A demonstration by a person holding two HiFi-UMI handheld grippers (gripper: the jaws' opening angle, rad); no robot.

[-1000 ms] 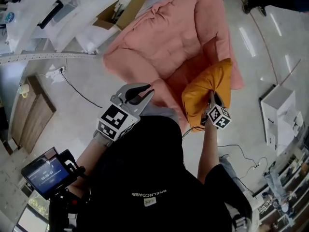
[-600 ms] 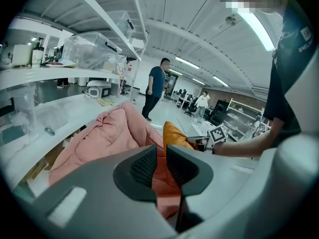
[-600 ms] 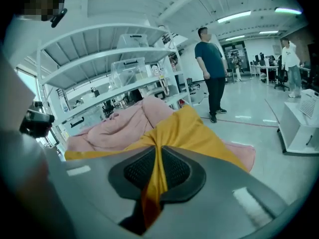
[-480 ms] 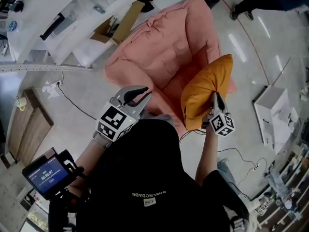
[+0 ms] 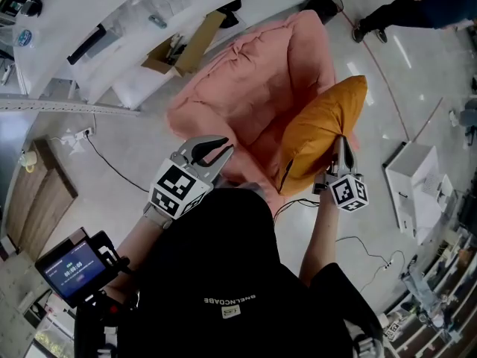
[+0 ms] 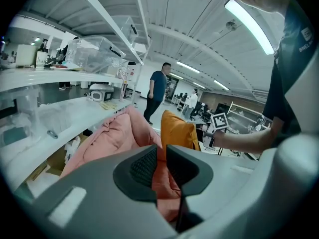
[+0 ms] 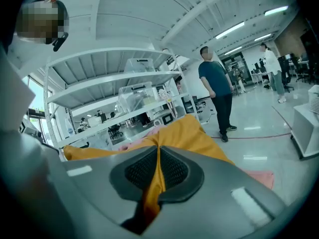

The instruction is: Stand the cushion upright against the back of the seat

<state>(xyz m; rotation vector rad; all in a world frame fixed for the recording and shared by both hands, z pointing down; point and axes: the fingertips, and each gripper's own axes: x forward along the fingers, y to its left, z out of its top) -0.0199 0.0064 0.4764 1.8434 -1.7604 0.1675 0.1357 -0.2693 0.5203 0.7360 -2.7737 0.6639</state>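
Right hand-held gripper (image 5: 341, 142), jaws just closed tighter on the orange cushion (image 5: 320, 129) edge, has lifted it higher over the pink seat (image 5: 261, 73), not yet against its back; left hand-held gripper (image 5: 216, 149) slightly apart, empty.

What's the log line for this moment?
right gripper: shut on cushion, just tightened | left gripper: open | cushion: held upright at seat

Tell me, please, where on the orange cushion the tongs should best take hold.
At its thin lower edge, from the near side, as the right tongs do now: the cushion is plump in the middle, likely too thick for the jaws, while the edge pinches flat.
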